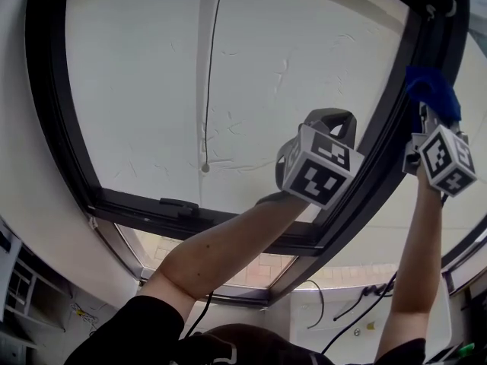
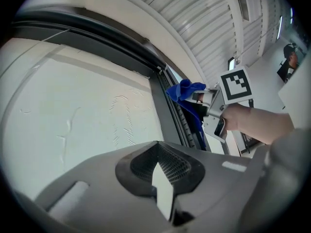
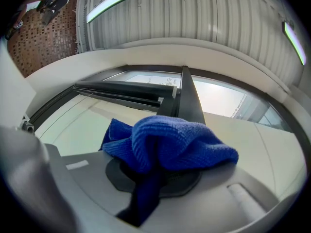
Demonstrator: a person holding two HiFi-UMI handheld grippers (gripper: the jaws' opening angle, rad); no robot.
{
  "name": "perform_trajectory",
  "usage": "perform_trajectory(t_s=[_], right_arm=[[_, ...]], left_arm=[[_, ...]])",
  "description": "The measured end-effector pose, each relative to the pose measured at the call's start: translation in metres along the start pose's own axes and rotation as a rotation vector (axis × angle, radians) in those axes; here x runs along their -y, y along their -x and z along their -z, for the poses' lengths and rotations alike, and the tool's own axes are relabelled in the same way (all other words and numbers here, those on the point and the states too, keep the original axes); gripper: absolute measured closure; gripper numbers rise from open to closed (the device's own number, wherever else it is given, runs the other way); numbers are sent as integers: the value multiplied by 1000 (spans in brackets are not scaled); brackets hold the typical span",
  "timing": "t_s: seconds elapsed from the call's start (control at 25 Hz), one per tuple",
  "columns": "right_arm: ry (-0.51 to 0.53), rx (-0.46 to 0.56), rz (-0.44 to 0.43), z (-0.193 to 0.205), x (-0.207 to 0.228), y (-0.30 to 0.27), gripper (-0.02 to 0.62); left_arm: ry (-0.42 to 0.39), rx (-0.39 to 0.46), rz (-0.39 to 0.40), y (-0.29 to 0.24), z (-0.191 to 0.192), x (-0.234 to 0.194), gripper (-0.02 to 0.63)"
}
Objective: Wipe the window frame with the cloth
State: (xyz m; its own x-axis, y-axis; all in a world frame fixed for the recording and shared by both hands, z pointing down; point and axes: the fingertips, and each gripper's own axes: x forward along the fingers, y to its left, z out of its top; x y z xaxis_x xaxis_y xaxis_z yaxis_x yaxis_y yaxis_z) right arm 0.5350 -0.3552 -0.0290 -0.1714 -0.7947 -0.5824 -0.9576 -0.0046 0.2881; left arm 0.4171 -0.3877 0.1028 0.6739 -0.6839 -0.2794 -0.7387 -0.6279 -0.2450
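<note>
A blue cloth [image 1: 432, 91] is bunched against the black window frame [image 1: 392, 139] on its right upright, high up. My right gripper [image 1: 424, 119] is shut on it. In the right gripper view the cloth [image 3: 170, 140] bulges over the right gripper [image 3: 156, 174] and a tail hangs between the jaws, with the frame's upright [image 3: 190, 101] just beyond. My left gripper [image 1: 329, 122] is raised before the pale pane, left of that upright, shut and holding nothing. The left gripper [image 2: 160, 181] view shows the cloth [image 2: 185, 91] and the right gripper [image 2: 206, 103] to its right.
A thin cord [image 1: 210, 82] hangs down the pane and ends in a small knob [image 1: 205, 167]. A latch [image 1: 179, 204] sits on the frame's lower rail. Cables [image 1: 358, 304] run at the bottom right. A ribbed ceiling with a light strip [image 3: 111, 2] lies above.
</note>
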Motion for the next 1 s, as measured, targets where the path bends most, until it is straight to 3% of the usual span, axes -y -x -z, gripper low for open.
perform_trajectory(t_s=[0.36, 0.56, 1.0], right_arm=[[-27, -36, -2, 46, -8, 28, 545], [-27, -43, -12, 67, -15, 44, 545], [-30, -43, -35, 108, -25, 70, 545]], left_arm=[[104, 11, 0, 1, 9, 1, 614], [181, -16, 58, 1, 27, 13, 614], [164, -49, 65, 6, 48, 22, 614]])
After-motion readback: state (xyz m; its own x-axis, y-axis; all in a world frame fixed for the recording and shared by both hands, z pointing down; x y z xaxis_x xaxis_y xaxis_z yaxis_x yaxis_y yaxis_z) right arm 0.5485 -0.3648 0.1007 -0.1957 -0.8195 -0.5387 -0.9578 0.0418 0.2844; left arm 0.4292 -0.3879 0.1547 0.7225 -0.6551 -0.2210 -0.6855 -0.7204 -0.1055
